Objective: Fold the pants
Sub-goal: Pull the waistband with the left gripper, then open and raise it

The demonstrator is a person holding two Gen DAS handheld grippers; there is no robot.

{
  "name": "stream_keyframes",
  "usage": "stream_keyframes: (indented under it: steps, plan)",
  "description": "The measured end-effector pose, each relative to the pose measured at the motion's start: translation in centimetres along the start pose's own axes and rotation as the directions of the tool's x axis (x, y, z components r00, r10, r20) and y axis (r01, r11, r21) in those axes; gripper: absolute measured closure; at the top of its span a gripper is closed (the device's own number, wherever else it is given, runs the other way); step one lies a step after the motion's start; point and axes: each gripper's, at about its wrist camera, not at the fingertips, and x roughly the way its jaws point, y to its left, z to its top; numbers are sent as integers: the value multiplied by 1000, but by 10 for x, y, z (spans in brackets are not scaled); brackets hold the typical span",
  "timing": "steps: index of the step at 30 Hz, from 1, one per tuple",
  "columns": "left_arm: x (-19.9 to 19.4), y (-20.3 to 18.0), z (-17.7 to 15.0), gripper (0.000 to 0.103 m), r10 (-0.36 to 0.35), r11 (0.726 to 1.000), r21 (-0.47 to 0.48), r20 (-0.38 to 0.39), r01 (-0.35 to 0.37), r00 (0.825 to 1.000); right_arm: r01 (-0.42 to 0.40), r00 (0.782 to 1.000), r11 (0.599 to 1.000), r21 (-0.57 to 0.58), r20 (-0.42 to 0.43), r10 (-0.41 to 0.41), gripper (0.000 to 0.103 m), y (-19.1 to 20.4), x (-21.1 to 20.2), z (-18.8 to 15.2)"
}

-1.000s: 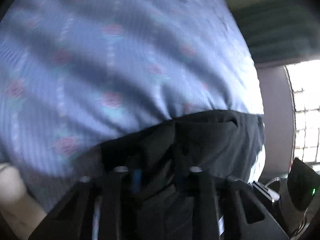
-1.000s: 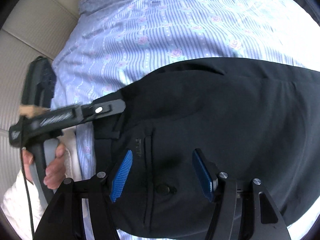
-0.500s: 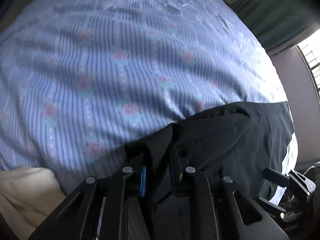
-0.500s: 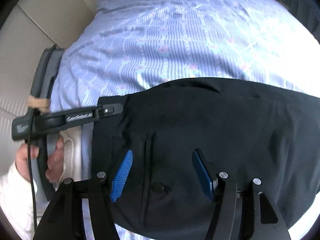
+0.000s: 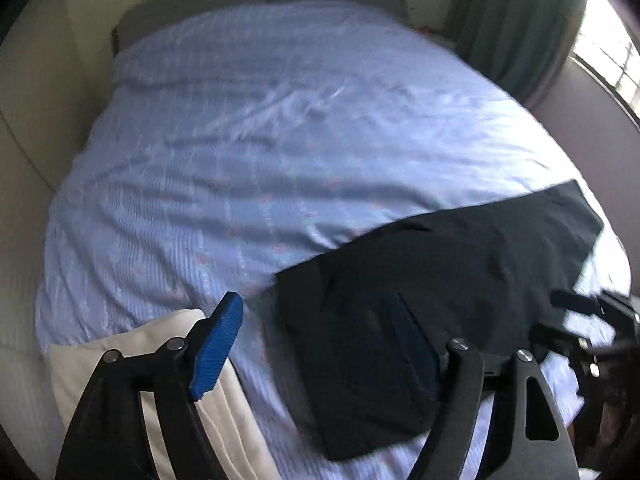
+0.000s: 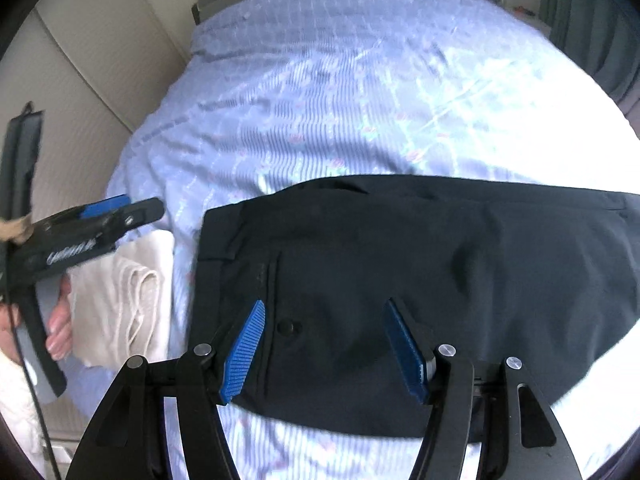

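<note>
- Pants (image 6: 420, 280), black, lie flat on the bed (image 5: 260, 140), waistband at 9 o'clock in the right wrist view, legs running off toward 3 o'clock
- Left gripper (image 5: 324, 344): jaws have just been opening, now wide, nothing between them
- Right gripper (image 6: 324, 344): jaws roughly half open above the cloth, gripping nothing
- Cream cloth (image 6: 120, 304) sits folded just beside the waistband at 9 o'clock
- Progress, as I judge it: lengthwise fold looks done; crosswise folds remain
</note>
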Motion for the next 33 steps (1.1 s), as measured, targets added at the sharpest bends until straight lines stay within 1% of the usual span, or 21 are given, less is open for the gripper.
stream_keyframes:
  steps: [2, 3, 5, 7, 9, 11, 13, 15, 18, 21, 23, 24, 26, 27, 28, 30, 32, 33]
  plan:
    - [-23, -20, -4, 23, -16, 1000, 27, 16, 16, 1000, 5, 1000, 1000, -3, 26, -5, 39, -4, -26, -9]
    - [-31, -29, -6, 23, -21, 999, 45, 23, 20, 1000, 3, 999, 1000, -1, 41, -3, 34, -6, -40, -14]
    - [-52, -51, -9, 23, -28, 995, 92, 51, 23, 998, 5, 997, 1000, 12, 73, -6, 29, -13, -66, -24]
    - [-72, -77, -12, 21, -48, 988, 148, 86, 35, 995, 20, 994, 1000, 22, 103, -22, 29, -22, -94, -36]
    - [-86, -99, -12, 20, -61, 983, 179, 105, 41, 993, 42, 991, 998, 49, 124, -47, 29, -34, -120, -47]
    - [-100, -122, -11, 20, -99, 976, 202, 115, 75, 988, 44, 989, 995, 87, 139, -56, 29, -49, -142, -57]
    - [-112, -147, -7, 17, -142, 967, 229, 121, 112, 982, 54, 984, 989, 135, 159, -75, 29, -69, -169, -67]
    - [-121, -173, -1, 15, -181, 961, 235, 130, 147, 975, 66, 979, 985, 161, 180, -95, 29, -85, -189, -74]
    - [-130, -213, 6, 13, -227, 949, 255, 146, 185, 963, 97, 965, 973, 210, 218, -144, 29, -120, -220, -83]
    - [-130, -265, 14, 13, -269, 919, 332, 131, 213, 954, 107, 951, 958, 266, 253, -177, 29, -161, -244, -90]
    - [-125, -299, 19, 13, -260, 915, 350, 135, 200, 956, 117, 944, 950, 288, 266, -197, 29, -189, -255, -93]
    - [-122, -316, 23, 13, -261, 915, 351, 136, 199, 956, 118, 941, 948, 296, 271, -202, 29, -210, -262, -94]
    - [-114, -344, 31, 13, -253, 920, 339, 123, 199, 960, 119, 940, 948, 295, 273, -203, 29, -237, -268, -95]
    - [-110, -362, 36, 13, -260, 922, 323, 110, 213, 959, 120, 941, 950, 287, 272, -201, 29, -259, -274, -94]
    - [-105, -378, 41, 13, -282, 920, 309, 99, 240, 954, 121, 942, 951, 284, 270, -200, 29, -270, -276, -93]
    - [-96, -410, 50, 13, -320, 919, 271, 95, 285, 943, 110, 942, 954, 279, 276, -190, 29, -306, -287, -91]
    - [-85, -435, 60, 13, -334, 916, 265, 88, 301, 938, 101, 941, 956, 274, 286, -181, 29, -338, -294, -90]
    - [-78, -455, 68, 13, -321, 918, 274, 93, 285, 943, 98, 941, 955, 281, 287, -181, 29, -360, -296, -88]
